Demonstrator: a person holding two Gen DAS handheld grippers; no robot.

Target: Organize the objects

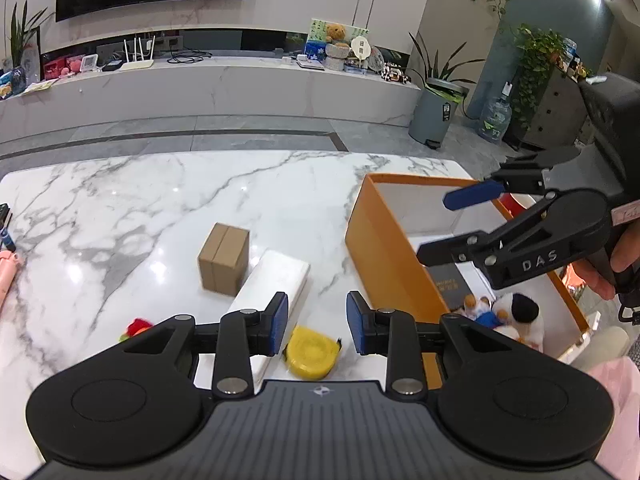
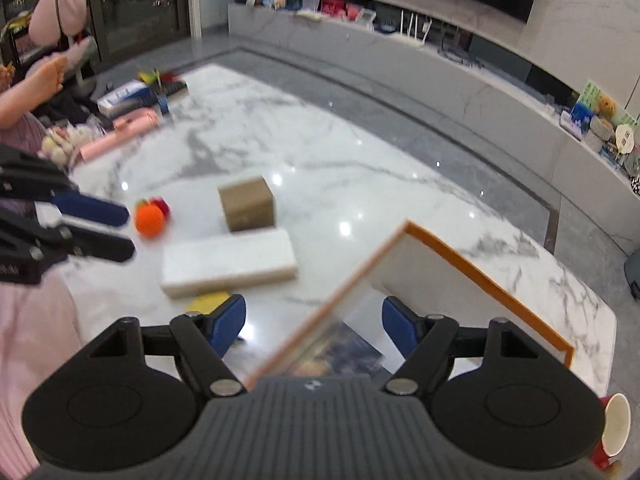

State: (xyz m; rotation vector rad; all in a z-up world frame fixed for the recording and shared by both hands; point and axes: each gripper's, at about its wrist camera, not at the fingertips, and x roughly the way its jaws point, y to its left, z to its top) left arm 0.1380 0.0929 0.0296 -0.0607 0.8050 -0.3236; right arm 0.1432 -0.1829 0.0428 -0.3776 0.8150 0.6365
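The left gripper (image 1: 317,326) has its two blue rubber pads a modest gap apart, with nothing between them. Just beyond the gap lies one round yellow tape measure (image 1: 311,354) of smooth plastic, flat on the glossy white marble table (image 1: 120,208) with grey veins. Past the left pad lies one long white rectangular box (image 1: 276,284), smooth and matte, and touching its far corner stands one small brown cardboard carton (image 1: 223,260) taped down the middle. Further to the left pad's side sits a small knitted toy (image 2: 151,216), orange and red.

Off the right pad stands one large orange box (image 1: 384,248), an open rectangle with white inner walls. Inside it lie one dark book (image 1: 450,286) and one plush toy (image 1: 508,314), soft, in white, black and blue.

The right gripper (image 2: 314,326) holds its blue pads wide apart and grips nothing; the near wall of the orange box runs between them, blurred, touching neither pad. In the left wrist view this gripper hangs over the orange box, held by a hand (image 1: 612,268). One red paper cup (image 2: 614,432) stands at the right pad's outer side.
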